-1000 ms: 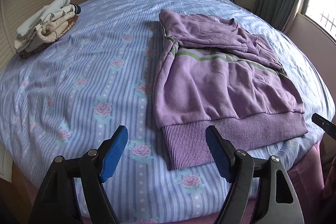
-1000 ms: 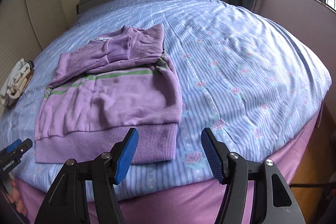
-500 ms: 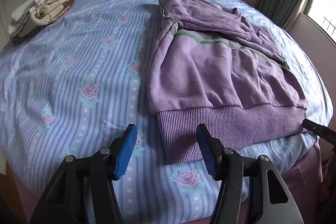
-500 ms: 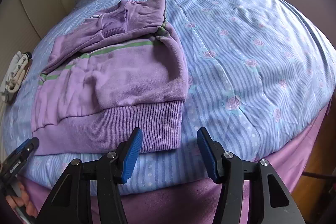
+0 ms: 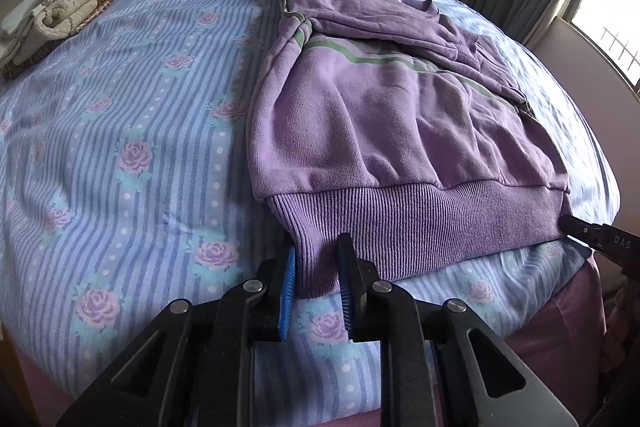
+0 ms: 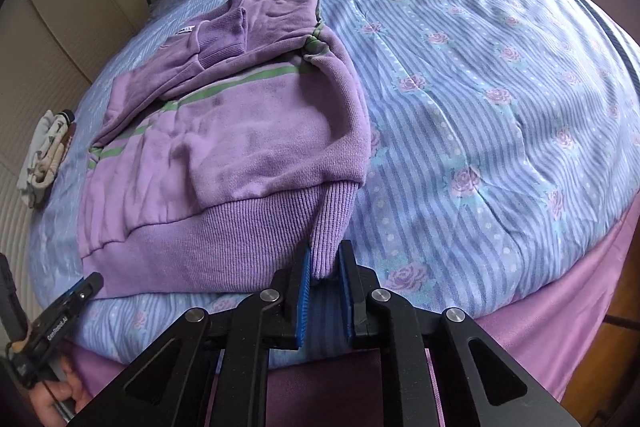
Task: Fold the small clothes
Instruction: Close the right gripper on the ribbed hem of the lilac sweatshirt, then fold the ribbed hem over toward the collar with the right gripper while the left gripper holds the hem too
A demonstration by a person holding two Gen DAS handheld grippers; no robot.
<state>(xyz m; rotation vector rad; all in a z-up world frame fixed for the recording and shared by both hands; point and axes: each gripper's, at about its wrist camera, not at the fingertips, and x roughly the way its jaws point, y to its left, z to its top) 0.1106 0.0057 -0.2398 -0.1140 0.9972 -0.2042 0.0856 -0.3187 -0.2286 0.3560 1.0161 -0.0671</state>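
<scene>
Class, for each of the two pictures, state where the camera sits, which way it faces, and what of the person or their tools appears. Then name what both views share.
Left wrist view: sits on the left gripper, faces down across the bed toward the headboard; its jaws are closing on the sweater hem's left corner; the right gripper's tip shows at right.
Right wrist view: sits on the right gripper, shut on the hem's right corner; the left gripper and a hand show at lower left.
Shared: sweater, bed, pile of folded clothes.
</scene>
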